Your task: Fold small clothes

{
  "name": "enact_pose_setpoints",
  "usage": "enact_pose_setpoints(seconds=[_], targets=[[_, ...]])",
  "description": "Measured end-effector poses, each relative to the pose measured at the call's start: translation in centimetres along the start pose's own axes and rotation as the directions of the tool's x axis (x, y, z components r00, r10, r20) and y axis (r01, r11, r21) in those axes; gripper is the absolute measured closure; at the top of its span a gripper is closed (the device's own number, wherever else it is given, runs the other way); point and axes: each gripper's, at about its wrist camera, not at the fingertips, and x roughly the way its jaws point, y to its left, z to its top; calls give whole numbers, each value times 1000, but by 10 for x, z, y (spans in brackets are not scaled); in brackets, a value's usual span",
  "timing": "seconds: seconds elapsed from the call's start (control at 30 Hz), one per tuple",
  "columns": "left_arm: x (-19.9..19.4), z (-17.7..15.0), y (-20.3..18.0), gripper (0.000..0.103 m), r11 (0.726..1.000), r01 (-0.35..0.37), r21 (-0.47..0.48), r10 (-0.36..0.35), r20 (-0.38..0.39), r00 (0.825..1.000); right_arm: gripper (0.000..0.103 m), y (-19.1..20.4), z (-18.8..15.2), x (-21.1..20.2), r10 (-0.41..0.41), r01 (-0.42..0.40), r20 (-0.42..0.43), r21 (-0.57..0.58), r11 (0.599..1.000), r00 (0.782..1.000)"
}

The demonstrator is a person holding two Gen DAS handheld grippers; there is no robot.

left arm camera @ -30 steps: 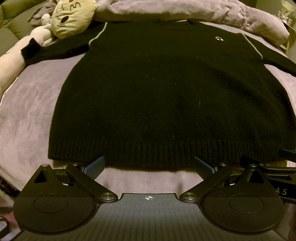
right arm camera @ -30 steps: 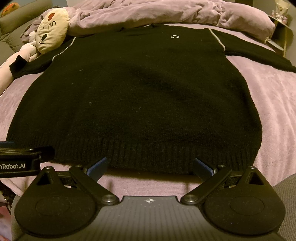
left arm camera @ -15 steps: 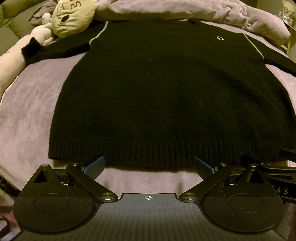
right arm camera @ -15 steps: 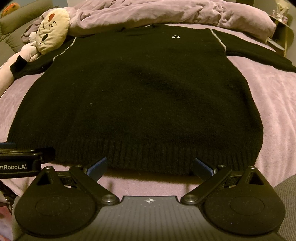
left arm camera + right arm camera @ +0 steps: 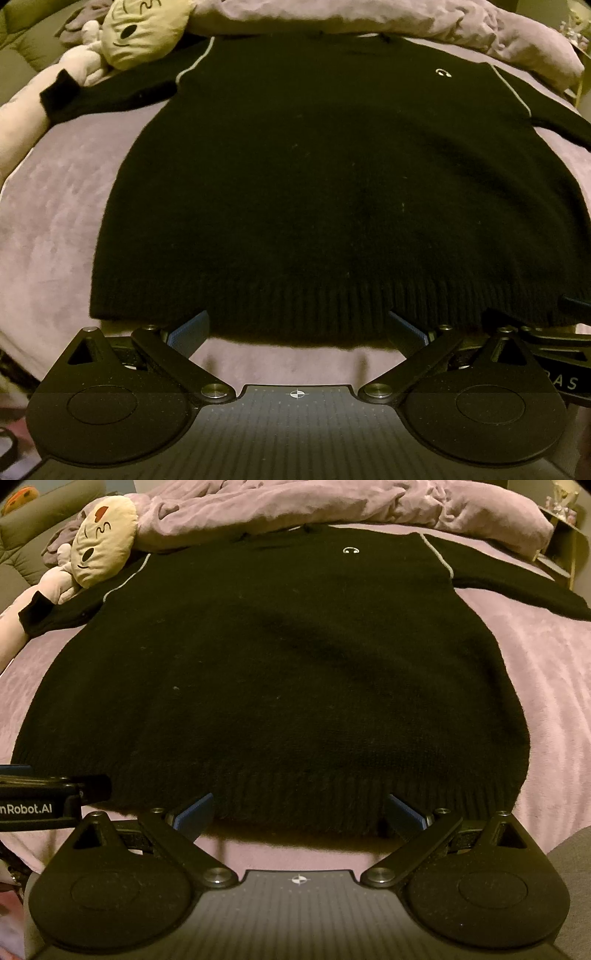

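Observation:
A black knit sweater [image 5: 332, 184] [image 5: 288, 672] lies flat and spread on a mauve bed cover [image 5: 48, 221], ribbed hem toward me, sleeves out to both sides, a small white logo near the chest. My left gripper [image 5: 297, 328] stands open at the hem's left-middle stretch, its blue-padded fingers [image 5: 186, 330] just short of the hem with nothing between them. My right gripper [image 5: 299, 810] is open too, at the hem further right, fingers [image 5: 406, 812] at the rib edge. Each gripper's body shows at the other view's side edge.
A cream plush toy [image 5: 101, 541] with a drawn face lies at the sweater's left shoulder, on the left sleeve. A bunched mauve duvet [image 5: 332, 506] runs along the far side. A small shelf [image 5: 565, 542] stands far right. A grey sleeve [image 5: 576, 878] is at the near right.
Both grippers have crept slightly forward toward the hem; the sweater looks a little nearer. Nothing was taken hold of.

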Motion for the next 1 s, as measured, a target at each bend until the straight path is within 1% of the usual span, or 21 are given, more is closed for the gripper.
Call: enact_pose_setpoints(seconds=[0.23,0.4,0.5,0.63,0.7,0.77,0.87,0.9,0.93,0.97,1.0], targets=[[9,3,-3,0,1000,-4,-9,3,-21,1000,4,-10,5,9,14,-14,-11,19,1000,1000],[18,8,-6,0,1000,-3,-26,2,-42,999,4,-24,10,17,48,-48,12,51,998,999],[23,11,-10,0,999,0,-32,-2,-46,999,4,-31,10,24,60,-61,26,47,997,998],[24,16,-13,0,998,4,-61,-5,-26,1000,4,-41,11,31,90,-94,81,44,995,993],[24,25,-11,0,997,0,-82,0,0,1000,4,-50,10,39,123,-129,92,64,990,988],[25,36,-8,0,994,-9,-106,12,27,1000,4,-62,7,44,167,-179,123,89,980,978],[34,58,1,0,987,-42,-157,51,57,997,4,-73,19,48,221,-228,65,112,967,973],[39,66,3,0,982,-58,-178,69,59,996,4,-78,25,48,248,-251,43,131,959,968],[44,74,5,0,977,-72,-201,86,59,995,4,-87,31,47,283,-285,34,167,944,958],[49,83,8,0,972,-80,-222,96,60,994,4,-98,36,44,318,-321,49,211,923,947],[55,91,10,0,968,-78,-240,98,71,993,4,-114,43,40,342,-355,94,260,898,935]])
